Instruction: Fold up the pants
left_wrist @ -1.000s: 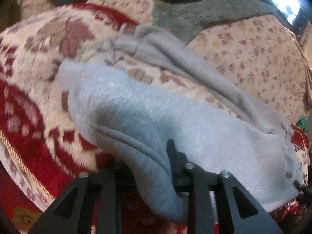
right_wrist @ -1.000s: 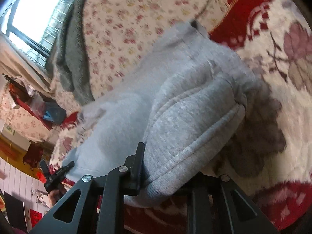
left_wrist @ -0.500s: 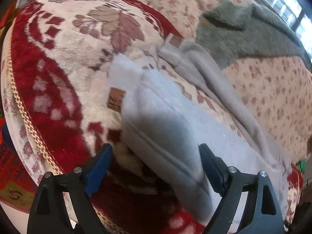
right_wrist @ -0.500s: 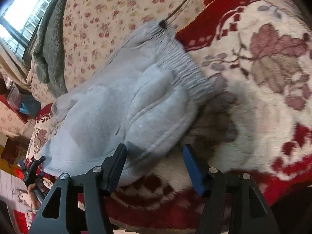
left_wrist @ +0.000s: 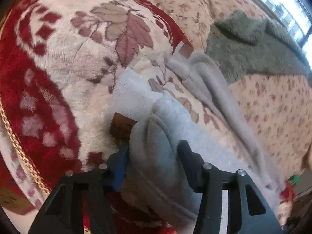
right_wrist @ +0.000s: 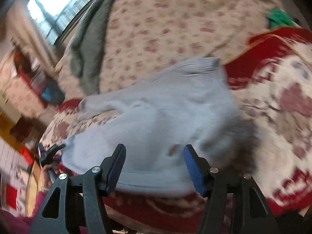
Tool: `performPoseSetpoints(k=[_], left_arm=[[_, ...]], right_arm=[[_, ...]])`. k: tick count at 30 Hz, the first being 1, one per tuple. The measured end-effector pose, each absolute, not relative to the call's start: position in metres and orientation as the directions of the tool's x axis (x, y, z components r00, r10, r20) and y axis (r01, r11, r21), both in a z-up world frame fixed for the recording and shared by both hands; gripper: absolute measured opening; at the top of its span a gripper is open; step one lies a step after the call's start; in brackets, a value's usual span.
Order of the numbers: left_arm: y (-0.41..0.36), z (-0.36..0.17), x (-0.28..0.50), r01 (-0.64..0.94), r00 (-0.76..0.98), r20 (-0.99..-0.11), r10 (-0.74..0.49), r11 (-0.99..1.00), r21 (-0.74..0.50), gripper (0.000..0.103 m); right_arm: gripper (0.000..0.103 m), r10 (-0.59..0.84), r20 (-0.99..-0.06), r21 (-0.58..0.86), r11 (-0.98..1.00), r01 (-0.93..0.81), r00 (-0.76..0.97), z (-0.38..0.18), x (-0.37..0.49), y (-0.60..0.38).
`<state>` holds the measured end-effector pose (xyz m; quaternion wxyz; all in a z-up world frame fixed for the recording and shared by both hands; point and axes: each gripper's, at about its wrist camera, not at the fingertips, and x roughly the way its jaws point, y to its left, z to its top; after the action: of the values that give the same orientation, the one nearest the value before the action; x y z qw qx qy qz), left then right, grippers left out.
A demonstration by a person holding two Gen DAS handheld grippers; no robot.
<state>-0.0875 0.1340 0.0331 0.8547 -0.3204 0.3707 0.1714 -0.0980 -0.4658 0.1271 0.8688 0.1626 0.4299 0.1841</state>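
My left gripper [left_wrist: 154,156] pinches a bunched leg of the grey pants [right_wrist: 156,117] lying on the bed blanket [left_wrist: 58,68]; my right gripper [right_wrist: 154,165] gapes over the waist, so I'd grip there, then lift evenly.

This is a bedroom in a home. A soft red and white blanket [left_wrist: 58,62] with leaf shapes lies on a bed, over a sheet [right_wrist: 156,25] with small flowers. Light comes in through a window [right_wrist: 50,9] behind
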Motion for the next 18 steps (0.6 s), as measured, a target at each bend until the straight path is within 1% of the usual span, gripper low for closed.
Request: performPoseSetpoints(k=[1, 2, 4, 5, 7, 8, 9, 10, 12, 13, 14, 15, 16, 17, 18], left_arm=[[0.131, 0.035, -0.087, -0.523, 0.662, -0.746, 0.072, 0.757, -0.392, 0.039], [0.130, 0.037, -0.089, -0.522, 0.661, -0.746, 0.081, 0.764, -0.379, 0.035], [0.127, 0.046, -0.092, -0.510, 0.658, -0.745, 0.111, 0.793, -0.333, 0.030], [0.126, 0.050, -0.093, -0.507, 0.655, -0.745, 0.127, 0.804, -0.309, 0.028], [0.116, 0.063, -0.096, -0.501, 0.651, -0.734, 0.196, 0.837, -0.221, 0.027], [0.108, 0.071, -0.099, -0.502, 0.645, -0.725, 0.243, 0.850, -0.161, 0.027], [0.096, 0.078, -0.100, -0.503, 0.634, -0.710, 0.307, 0.861, -0.077, 0.027], [0.082, 0.082, -0.100, -0.506, 0.619, -0.684, 0.384, 0.862, 0.026, 0.031], [0.059, 0.076, -0.093, -0.519, 0.561, -0.636, 0.530, 0.824, 0.229, 0.055], [0.059, 0.069, -0.088, -0.512, 0.536, -0.645, 0.545, 0.817, 0.265, 0.081], [0.064, 0.061, -0.085, -0.513, 0.512, -0.675, 0.531, 0.820, 0.256, 0.085], [0.075, 0.056, -0.087, -0.525, 0.518, -0.714, 0.472, 0.834, 0.171, 0.085], [0.091, 0.054, -0.096, -0.544, 0.552, -0.744, 0.377, 0.839, 0.021, 0.085], [0.104, 0.052, -0.104, -0.567, 0.577, -0.753, 0.315, 0.819, -0.092, 0.085], [0.117, 0.051, -0.112, -0.592, 0.590, -0.757, 0.280, 0.787, -0.171, 0.085]], right_arm=[[0.067, 0.488, -0.694, 0.448, 0.868, -0.213, 0.530, 0.120, -0.090, -0.446], [0.067, 0.504, -0.702, 0.451, 0.862, -0.234, 0.504, 0.114, -0.083, -0.431], [0.067, 0.529, -0.729, 0.446, 0.849, -0.283, 0.434, 0.101, -0.070, -0.391], [0.067, 0.547, -0.734, 0.448, 0.836, -0.317, 0.402, 0.097, -0.066, -0.374], [0.067, 0.563, -0.748, 0.437, 0.816, -0.379, 0.351, 0.091, -0.059, -0.340], [0.067, 0.574, -0.748, 0.430, 0.802, -0.415, 0.333, 0.091, -0.056, -0.324], [0.067, 0.580, -0.748, 0.426, 0.792, -0.438, 0.322, 0.091, -0.055, -0.315], [0.067, 0.585, -0.748, 0.421, 0.783, -0.458, 0.313, 0.090, -0.054, -0.306], [0.067, 0.594, -0.748, 0.417, 0.768, -0.486, 0.296, 0.087, -0.053, -0.291], [0.067, 0.595, -0.752, 0.419, 0.763, -0.492, 0.283, 0.084, -0.051, -0.287], [0.067, 0.593, -0.758, 0.420, 0.762, -0.493, 0.271, 0.080, -0.049, -0.281], [0.067, 0.589, -0.766, 0.420, 0.763, -0.493, 0.259, 0.076, -0.047, -0.278], [0.067, 0.583, -0.773, 0.417, 0.764, -0.493, 0.251, 0.074, -0.046, -0.277], [0.067, 0.580, -0.777, 0.413, 0.763, -0.497, 0.245, 0.071, -0.045, -0.277], [0.067, 0.578, -0.778, 0.409, 0.763, -0.500, 0.246, 0.071, -0.045, -0.277]])
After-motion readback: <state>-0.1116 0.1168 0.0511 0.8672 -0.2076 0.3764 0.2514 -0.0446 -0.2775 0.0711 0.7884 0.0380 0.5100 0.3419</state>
